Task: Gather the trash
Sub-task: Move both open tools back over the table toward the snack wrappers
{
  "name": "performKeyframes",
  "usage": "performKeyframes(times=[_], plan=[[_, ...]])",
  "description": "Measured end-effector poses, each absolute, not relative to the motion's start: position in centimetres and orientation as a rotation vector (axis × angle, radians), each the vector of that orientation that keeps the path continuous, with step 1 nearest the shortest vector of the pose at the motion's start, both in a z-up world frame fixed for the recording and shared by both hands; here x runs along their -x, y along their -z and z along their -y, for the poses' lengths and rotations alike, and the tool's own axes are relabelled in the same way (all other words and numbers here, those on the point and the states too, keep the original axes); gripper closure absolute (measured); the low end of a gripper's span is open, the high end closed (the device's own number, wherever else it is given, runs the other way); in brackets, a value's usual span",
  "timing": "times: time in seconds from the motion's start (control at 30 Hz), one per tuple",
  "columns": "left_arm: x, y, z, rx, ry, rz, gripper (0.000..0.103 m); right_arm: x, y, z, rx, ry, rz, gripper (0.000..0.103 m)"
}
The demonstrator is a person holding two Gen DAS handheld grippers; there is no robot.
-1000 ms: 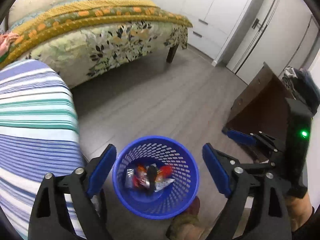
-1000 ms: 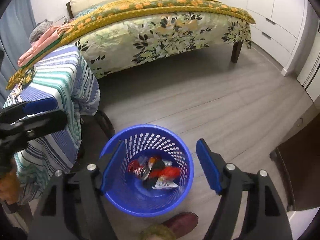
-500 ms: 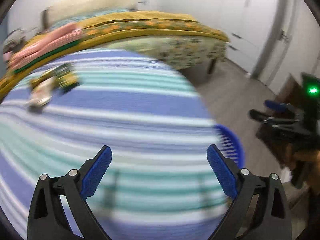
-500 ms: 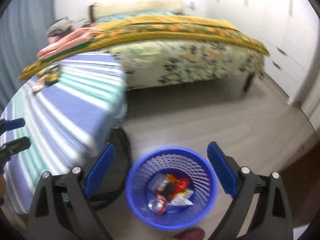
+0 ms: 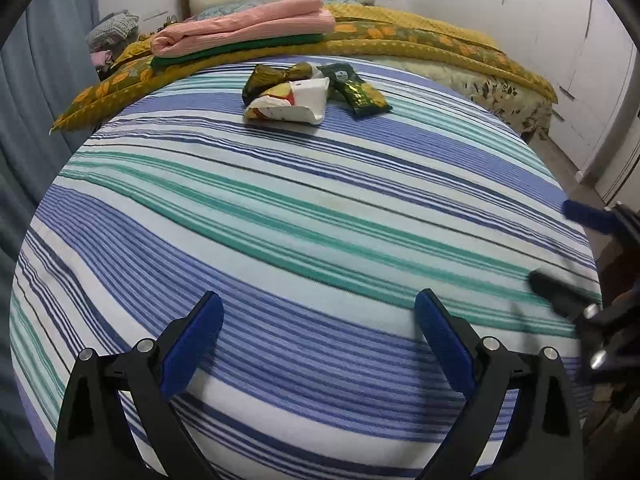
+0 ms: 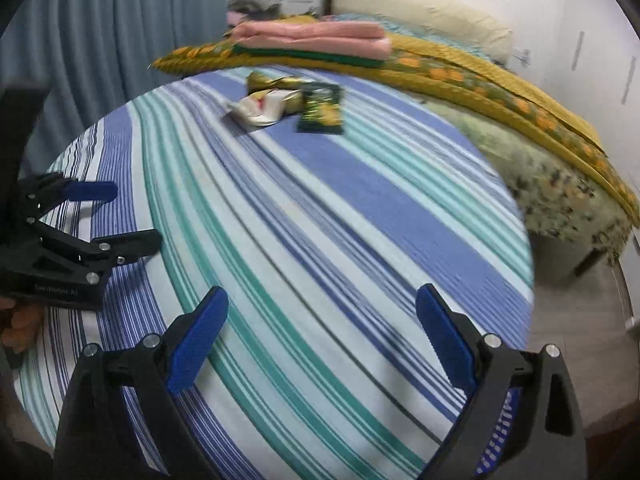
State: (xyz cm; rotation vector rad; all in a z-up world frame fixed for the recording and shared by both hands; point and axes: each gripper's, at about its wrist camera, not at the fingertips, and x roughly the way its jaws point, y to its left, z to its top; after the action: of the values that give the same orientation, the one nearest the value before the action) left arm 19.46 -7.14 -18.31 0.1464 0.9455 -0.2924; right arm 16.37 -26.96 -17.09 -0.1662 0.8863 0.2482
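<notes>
Three wrappers lie together at the far side of a round table with a blue, white and green striped cloth (image 5: 304, 216): a white wrapper (image 5: 294, 103), a crumpled gold-green wrapper (image 5: 272, 76) and a dark green packet (image 5: 358, 90). They also show in the right wrist view: white wrapper (image 6: 264, 109), dark green packet (image 6: 322, 110). My left gripper (image 5: 318, 344) is open and empty above the near side of the table. My right gripper (image 6: 322, 344) is open and empty above the table's near right. A sliver of the blue bin (image 6: 498, 436) shows behind its right finger.
A bed (image 5: 460, 52) with a yellow cover stands behind the table, with folded pink and green cloths (image 5: 248, 32) on it. Blue curtains (image 6: 100, 40) hang at the left. White cupboards (image 5: 592, 80) line the right wall. Wooden floor (image 6: 580, 328) lies to the right.
Both grippers have swung up from over the blue bin on the floor to over the striped table. The wrappers on the table have come into view. Both stay open.
</notes>
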Motion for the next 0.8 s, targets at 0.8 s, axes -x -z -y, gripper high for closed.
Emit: performKeyframes(times=[0.8], plan=[[-35.4,17.9,5.6,-0.047,-0.019,-0.923,0.006,-19.0,18.8,25.7,0.097,-0.289,-0.946,0.005]])
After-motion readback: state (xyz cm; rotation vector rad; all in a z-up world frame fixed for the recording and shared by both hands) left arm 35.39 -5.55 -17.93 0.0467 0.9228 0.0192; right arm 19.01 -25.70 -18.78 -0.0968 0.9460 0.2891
